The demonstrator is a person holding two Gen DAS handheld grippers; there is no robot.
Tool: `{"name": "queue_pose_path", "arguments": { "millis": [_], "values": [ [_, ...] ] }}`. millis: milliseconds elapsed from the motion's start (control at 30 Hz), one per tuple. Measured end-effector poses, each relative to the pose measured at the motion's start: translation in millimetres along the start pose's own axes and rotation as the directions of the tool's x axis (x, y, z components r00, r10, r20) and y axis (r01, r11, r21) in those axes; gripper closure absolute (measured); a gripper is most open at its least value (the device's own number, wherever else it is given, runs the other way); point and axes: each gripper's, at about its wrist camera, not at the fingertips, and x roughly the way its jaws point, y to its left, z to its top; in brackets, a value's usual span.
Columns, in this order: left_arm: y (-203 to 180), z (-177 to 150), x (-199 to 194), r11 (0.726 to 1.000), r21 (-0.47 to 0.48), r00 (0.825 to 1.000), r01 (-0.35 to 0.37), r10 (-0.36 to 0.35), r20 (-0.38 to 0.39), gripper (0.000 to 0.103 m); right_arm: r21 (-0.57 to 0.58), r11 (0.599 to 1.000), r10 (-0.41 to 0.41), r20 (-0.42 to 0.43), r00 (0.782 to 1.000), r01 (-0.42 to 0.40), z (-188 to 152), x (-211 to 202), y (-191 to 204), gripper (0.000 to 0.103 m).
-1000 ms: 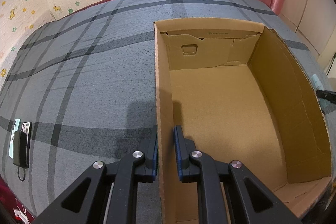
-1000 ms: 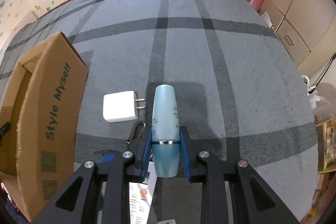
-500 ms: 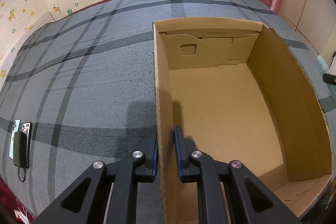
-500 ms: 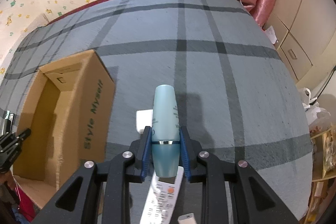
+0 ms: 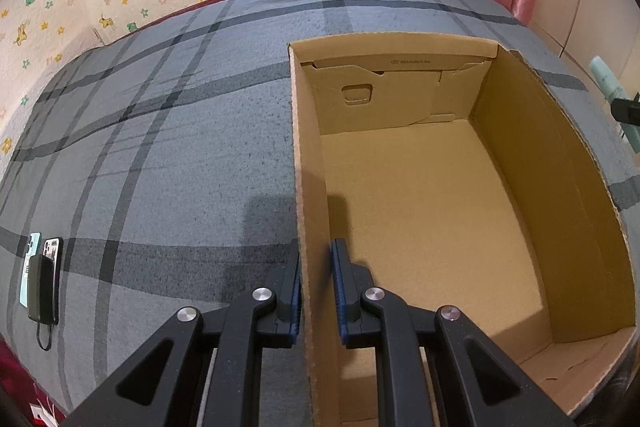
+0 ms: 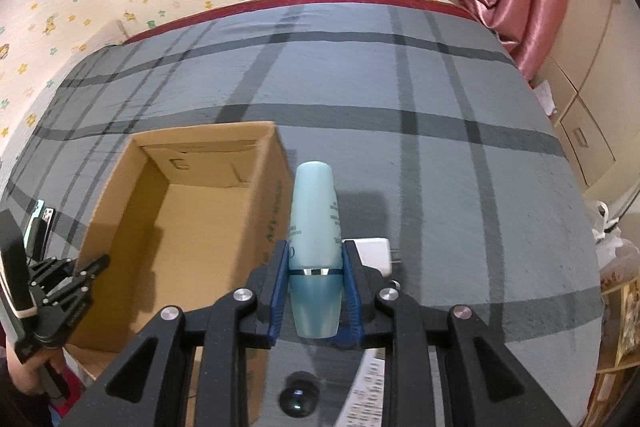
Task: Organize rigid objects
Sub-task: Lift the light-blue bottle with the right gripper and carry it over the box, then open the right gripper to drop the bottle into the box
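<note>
Bottle in carry, box braced — transfer step under way

Right gripper (image 6: 315, 291) clamped on the pale blue bottle (image 6: 314, 227) at its silver band, bottle held above the grey plaid bedspread (image 6: 400, 87), just right of the cardboard box (image 6: 192, 219) and not yet over it; left gripper (image 5: 316, 283) closed on the box's near side wall, one pad outside, one inside, steadying it; box interior empty, so I judge this the first item going in; next move calls for carrying the bottle left across the rim, lowering over the bare floor of the box, then releasing; white charger (image 6: 374, 251) and a remote lie behind the fingers, likely next; writing: small dark print down the bottle's side, too fine to read; green lettering on the box's outer wall, foreshortened, illegible; faint printed line on the inner flap, unreadable.
</note>
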Motion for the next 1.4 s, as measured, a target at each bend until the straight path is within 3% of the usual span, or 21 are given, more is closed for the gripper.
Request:
{"name": "queue_pose_path", "arguments": {
  "millis": [500, 900, 1300, 1400],
  "values": [
    [0, 1, 0, 1.000, 0.004, 1.000, 0.001, -0.001, -0.003, 0.089, -0.106, 0.991, 0.080, -0.029, 0.996, -0.082, 7, 19, 75, 0.076],
    [-2, 0, 0, 1.000, 0.004, 1.000, -0.003, 0.003, -0.002, 0.089, -0.157, 0.979, 0.110, -0.104, 0.988, -0.126, -4, 47, 118, 0.076],
    [-1, 0, 0, 1.000, 0.010, 1.000, -0.008, 0.008, -0.002, 0.089, -0.160, 0.972, 0.124, -0.268, 0.956, -0.171, -18, 107, 145, 0.076],
    [-1, 1, 0, 1.000, 0.007, 1.000, -0.007, 0.007, -0.003, 0.089, -0.163, 0.969, 0.123, -0.323, 0.938, -0.183, -21, 122, 151, 0.076]
  ]
}}
